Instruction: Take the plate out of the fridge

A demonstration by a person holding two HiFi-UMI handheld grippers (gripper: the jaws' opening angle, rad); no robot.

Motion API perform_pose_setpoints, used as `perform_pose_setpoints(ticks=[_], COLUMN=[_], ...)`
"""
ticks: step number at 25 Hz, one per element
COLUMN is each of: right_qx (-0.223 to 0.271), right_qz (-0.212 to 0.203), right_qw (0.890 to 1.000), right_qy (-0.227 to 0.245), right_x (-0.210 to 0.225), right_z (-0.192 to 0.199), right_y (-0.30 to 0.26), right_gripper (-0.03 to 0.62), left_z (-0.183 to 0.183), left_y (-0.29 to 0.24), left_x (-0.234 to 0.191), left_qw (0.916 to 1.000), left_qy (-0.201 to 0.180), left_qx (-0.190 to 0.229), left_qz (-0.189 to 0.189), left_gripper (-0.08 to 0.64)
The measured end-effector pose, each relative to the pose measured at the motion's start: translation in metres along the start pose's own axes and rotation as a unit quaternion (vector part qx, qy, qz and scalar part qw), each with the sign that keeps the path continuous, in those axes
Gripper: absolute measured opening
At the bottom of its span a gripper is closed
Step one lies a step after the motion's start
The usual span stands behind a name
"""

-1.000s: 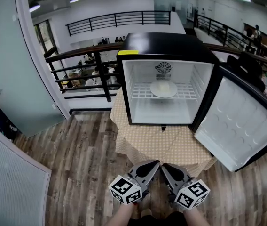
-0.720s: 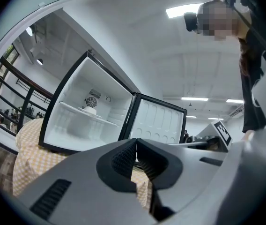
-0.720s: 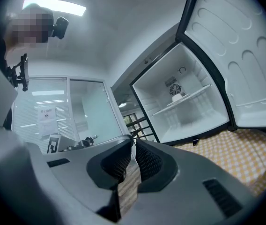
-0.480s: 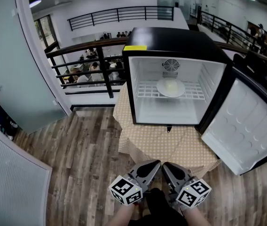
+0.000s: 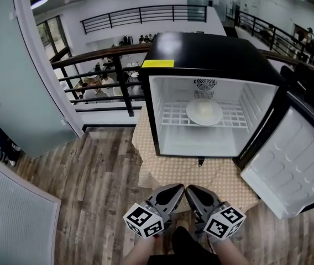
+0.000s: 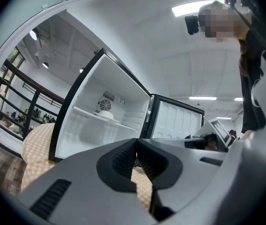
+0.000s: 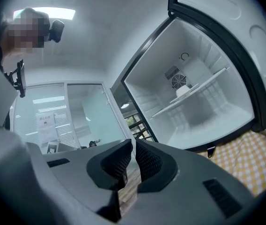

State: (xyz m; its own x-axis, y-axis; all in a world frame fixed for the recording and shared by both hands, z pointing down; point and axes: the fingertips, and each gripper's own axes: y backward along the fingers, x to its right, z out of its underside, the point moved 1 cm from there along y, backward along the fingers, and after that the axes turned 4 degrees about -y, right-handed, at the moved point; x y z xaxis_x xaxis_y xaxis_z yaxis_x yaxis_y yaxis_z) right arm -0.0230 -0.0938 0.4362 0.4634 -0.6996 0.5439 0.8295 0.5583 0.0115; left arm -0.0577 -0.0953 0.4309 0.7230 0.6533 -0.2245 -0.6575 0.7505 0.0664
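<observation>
A small black fridge (image 5: 212,54) stands open on a table with a checked cloth (image 5: 184,167). A white plate (image 5: 204,112) lies on the wire shelf (image 5: 171,115) inside, under the rear fan. The plate (image 6: 106,116) shows small in the left gripper view, and the plate (image 7: 183,91) also in the right gripper view. Both grippers hang low in front of the table, well short of the fridge. My left gripper (image 5: 180,190) is shut and empty. My right gripper (image 5: 190,190) beside it is shut and empty too.
The fridge door (image 5: 298,164) swings out to the right. A black railing (image 5: 99,79) runs behind the table at left, over a lower floor with people. A glass partition (image 5: 8,81) stands at far left. Wood-plank floor (image 5: 96,186) lies around the table.
The view has closed in on the fridge, which looks larger and lower in the frame. Both grippers stay shut side by side, drifting slightly left.
</observation>
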Motion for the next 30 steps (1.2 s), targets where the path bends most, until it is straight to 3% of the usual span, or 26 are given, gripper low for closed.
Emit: perform_pose_setpoints(ticks=[19, 30], right_qx=[0.008, 0.046], right_qz=[0.012, 0.054], right_qw=[1.000, 0.996], right_qy=[0.025, -0.049], right_x=[0.081, 0.126], right_z=[-0.056, -0.100], right_y=[-0.043, -0.058], right_gripper=[0.049, 0.051], left_z=[-0.008, -0.011], left_y=[-0.090, -0.129], left_x=[-0.051, -0.065], left_qw=[0.9997, 0.9996], left_qy=[-0.002, -0.009], left_qx=[-0.017, -0.010], left_qz=[0.019, 0.024], left_gripper=[0.009, 0.009])
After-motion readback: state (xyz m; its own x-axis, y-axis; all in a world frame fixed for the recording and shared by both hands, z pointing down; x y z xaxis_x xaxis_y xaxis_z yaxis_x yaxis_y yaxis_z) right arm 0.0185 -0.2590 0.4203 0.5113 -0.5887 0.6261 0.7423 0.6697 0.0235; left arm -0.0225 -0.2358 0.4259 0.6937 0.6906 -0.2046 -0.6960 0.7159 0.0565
